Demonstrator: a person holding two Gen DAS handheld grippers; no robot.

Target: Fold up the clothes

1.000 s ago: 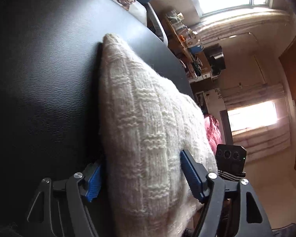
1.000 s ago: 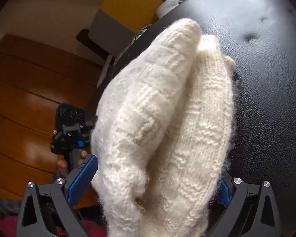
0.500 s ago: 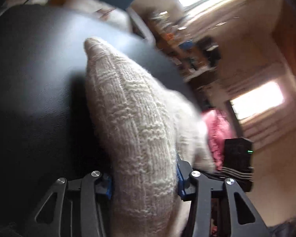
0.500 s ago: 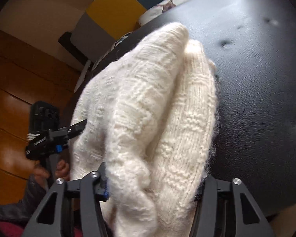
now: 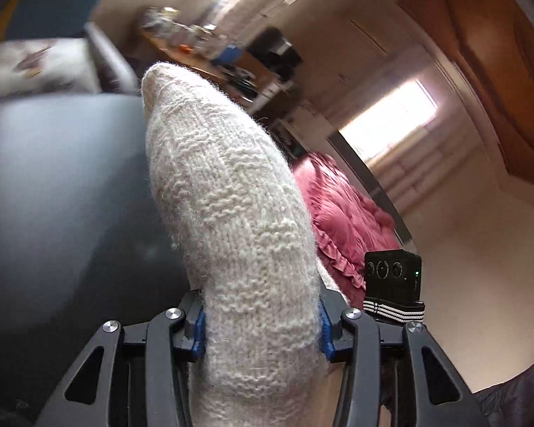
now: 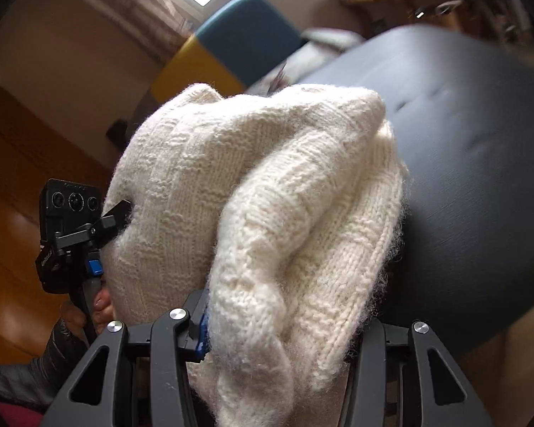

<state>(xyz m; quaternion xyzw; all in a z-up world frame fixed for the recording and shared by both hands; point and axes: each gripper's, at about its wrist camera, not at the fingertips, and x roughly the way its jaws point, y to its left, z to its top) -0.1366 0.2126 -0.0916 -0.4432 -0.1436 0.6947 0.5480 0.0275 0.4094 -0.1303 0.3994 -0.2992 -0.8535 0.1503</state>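
Both tongs are clamped on the same cream knit sweater [image 5: 231,220], one on each end of a folded bundle.

Left gripper [image 5: 261,331]: lower centre of the left wrist frame, blue pads pressed into the knit from both sides, fabric bulging between and above them. Its jaws have just been closing, with the sweater between them. The sweater runs up from the jaws as a thick roll to a rounded tip in the upper left of centre. Behind it on the left is a dark padded surface [image 5: 64,195]. Right of the roll lies a crimson ruffled blanket [image 5: 341,213]. The other tool's black camera block [image 5: 391,274] shows at lower right.

Right gripper [image 6: 281,334]: bottom centre of the right wrist frame. Left blue pad is visible pressing against the knit; the right pad is hidden under fabric, which drapes over that finger. These jaws have also just been closing on the sweater. The sweater [image 6: 267,213] fills the middle of this frame in several stacked folds, bunched, with fuzzy edges. The dark padded surface [image 6: 480,178] sits behind it on the right.

At mid left of this frame the left gripper [image 6: 115,215] bites into the far end of the bundle, with a hand [image 6: 89,311] on its handle and a dark puffy sleeve [image 6: 35,370] below.

Background is motion-blurred in both views.
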